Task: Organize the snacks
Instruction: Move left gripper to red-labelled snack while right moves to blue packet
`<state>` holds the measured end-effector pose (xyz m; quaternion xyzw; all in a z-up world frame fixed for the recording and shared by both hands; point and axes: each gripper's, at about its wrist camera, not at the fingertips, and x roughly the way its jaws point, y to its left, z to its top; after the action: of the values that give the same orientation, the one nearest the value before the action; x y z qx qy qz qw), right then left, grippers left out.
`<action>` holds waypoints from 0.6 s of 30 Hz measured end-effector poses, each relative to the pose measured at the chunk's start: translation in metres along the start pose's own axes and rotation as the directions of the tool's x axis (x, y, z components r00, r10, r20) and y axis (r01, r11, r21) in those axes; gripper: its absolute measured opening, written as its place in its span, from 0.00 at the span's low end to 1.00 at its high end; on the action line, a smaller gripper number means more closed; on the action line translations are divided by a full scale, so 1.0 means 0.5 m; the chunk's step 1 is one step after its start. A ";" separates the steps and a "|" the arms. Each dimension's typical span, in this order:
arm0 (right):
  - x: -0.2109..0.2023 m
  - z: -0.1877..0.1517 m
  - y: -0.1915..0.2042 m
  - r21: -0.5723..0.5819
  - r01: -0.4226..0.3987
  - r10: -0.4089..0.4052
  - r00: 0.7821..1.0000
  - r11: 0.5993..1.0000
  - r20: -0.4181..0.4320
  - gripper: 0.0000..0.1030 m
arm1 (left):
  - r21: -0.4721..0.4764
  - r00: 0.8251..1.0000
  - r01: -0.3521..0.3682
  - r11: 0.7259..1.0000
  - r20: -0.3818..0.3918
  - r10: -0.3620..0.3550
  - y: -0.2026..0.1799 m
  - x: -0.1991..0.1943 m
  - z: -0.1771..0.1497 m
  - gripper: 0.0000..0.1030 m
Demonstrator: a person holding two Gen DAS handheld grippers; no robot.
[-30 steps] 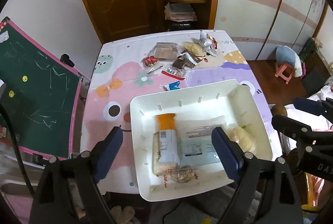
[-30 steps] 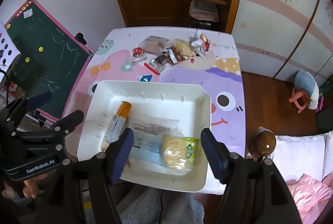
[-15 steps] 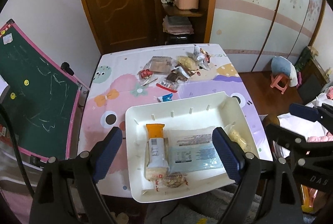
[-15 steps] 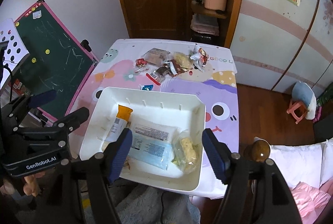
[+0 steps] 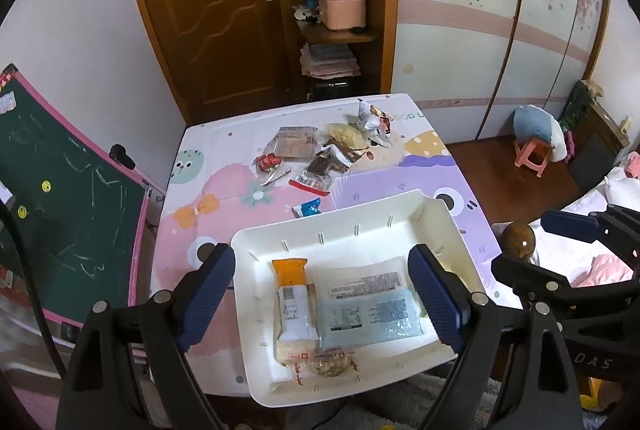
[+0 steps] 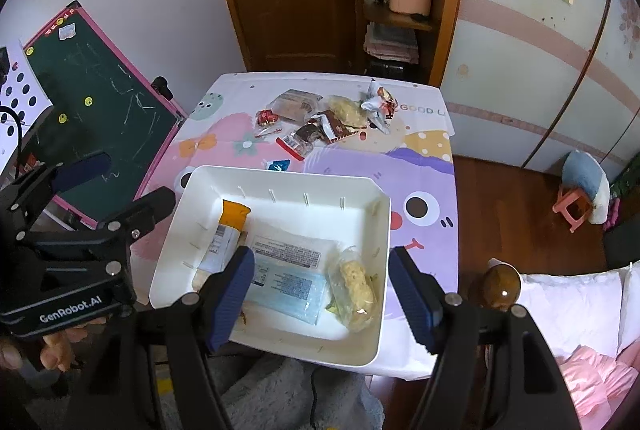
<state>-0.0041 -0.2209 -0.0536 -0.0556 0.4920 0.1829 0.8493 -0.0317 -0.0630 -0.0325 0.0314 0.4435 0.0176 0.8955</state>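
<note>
A white tray (image 5: 348,230) sits at the near end of the cartoon-print table (image 5: 224,198). In it lie an orange-topped bar packet (image 5: 292,294), a flat blue-and-white packet (image 5: 368,304), a small round snack (image 5: 330,362) and a clear bag of yellow puffs (image 6: 356,286). Loose snacks (image 5: 320,154) are heaped at the table's far end, and a small blue wrapper (image 5: 306,208) lies just beyond the tray. My left gripper (image 5: 320,258) hovers open over the tray's left half. The right gripper (image 6: 322,258) hovers open over the right half. Neither holds anything.
A green chalkboard with a pink frame (image 5: 68,214) leans at the table's left side. Behind the table are a wooden door (image 5: 216,10) and a shelf unit (image 5: 340,22). On the right are a round wooden bedpost knob (image 6: 500,286), pink bedding (image 6: 592,370) and a pink stool (image 5: 532,154).
The left gripper has risen and drawn back, so the tray looks smaller and more of the room shows. The bag of yellow puffs now lies flat at the tray's right end.
</note>
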 end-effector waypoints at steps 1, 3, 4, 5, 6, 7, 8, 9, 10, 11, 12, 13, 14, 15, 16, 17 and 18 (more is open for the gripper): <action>0.003 0.002 -0.002 0.006 -0.006 0.006 1.000 1.000 -0.002 0.68 | 0.005 1.000 -0.001 1.000 0.001 0.001 -0.001 0.001 0.002 0.85; 0.008 0.006 -0.004 0.015 -0.010 0.010 1.000 1.000 -0.007 0.68 | 0.017 1.000 -0.005 1.000 0.006 0.005 -0.001 0.002 0.007 0.85; 0.010 0.008 -0.004 0.018 -0.012 0.012 1.000 1.000 -0.008 0.68 | 0.022 1.000 -0.010 1.000 0.010 0.010 0.001 0.002 0.010 0.85; 0.012 0.011 -0.004 0.022 -0.014 0.015 1.000 1.000 -0.007 0.68 | 0.025 1.000 -0.013 1.000 0.014 0.012 0.002 0.000 0.012 0.85; 0.016 0.015 -0.004 0.026 -0.022 0.022 1.000 0.999 -0.006 0.68 | 0.030 1.000 -0.017 0.999 0.019 0.016 0.006 0.002 0.016 0.85; 0.019 0.017 -0.003 0.028 -0.027 0.027 1.000 0.999 -0.007 0.68 | 0.032 1.000 -0.019 0.999 0.021 0.019 0.009 0.003 0.019 0.85; 0.024 0.021 -0.003 0.032 -0.034 0.034 0.999 0.999 -0.008 0.68 | 0.034 0.999 -0.024 0.999 0.023 0.024 0.014 0.006 0.023 0.85; 0.030 0.027 -0.002 0.038 -0.038 0.038 0.999 0.999 -0.011 0.68 | 0.034 0.999 -0.030 0.999 0.024 0.030 0.022 0.011 0.028 0.85; 0.038 0.033 -0.002 0.045 -0.039 0.040 0.999 0.998 -0.017 0.68 | 0.034 0.999 -0.032 0.999 0.023 0.032 0.028 0.015 0.032 0.85; 0.043 0.037 -0.003 0.050 -0.041 0.042 0.999 0.998 -0.020 0.68 | 0.034 0.999 -0.035 0.999 0.024 0.034 0.035 0.020 0.036 0.85; 0.051 0.045 -0.003 0.059 -0.047 0.049 0.999 0.997 -0.024 0.68 | 0.034 0.999 -0.040 0.999 0.027 0.039 0.044 0.027 0.042 0.85; 0.059 0.053 -0.003 0.067 -0.050 0.052 0.998 0.997 -0.026 0.68 | 0.034 0.999 -0.047 0.998 0.028 0.046 0.054 0.032 0.047 0.85; 0.064 0.058 -0.003 0.071 -0.050 0.052 0.998 0.996 -0.027 0.68 | 0.031 0.998 -0.055 0.998 0.030 0.054 0.063 0.039 0.052 0.85; 0.072 0.067 -0.002 0.074 -0.050 0.052 0.998 0.996 -0.030 0.68 | 0.027 0.998 -0.063 0.998 0.028 0.062 0.077 0.049 0.060 0.85; 0.081 0.078 0.000 0.075 -0.046 0.049 0.998 0.996 -0.032 0.68 | 0.024 0.998 -0.065 0.998 0.025 0.065 0.087 0.055 0.064 0.85; 0.089 0.088 0.001 0.076 -0.043 0.046 0.998 0.996 -0.034 0.68 | 0.020 0.997 -0.069 0.997 0.024 0.068 0.100 0.063 0.073 0.85; 0.096 0.097 0.003 0.075 -0.044 0.047 0.998 0.996 -0.038 0.68 | 0.020 0.997 -0.070 0.997 0.027 0.070 0.116 0.073 0.083 0.85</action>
<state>0.0566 -0.1940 -0.0701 -0.0161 0.5164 0.1828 0.8365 0.0235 -0.0048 -0.0323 0.0565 0.4307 0.0440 0.8997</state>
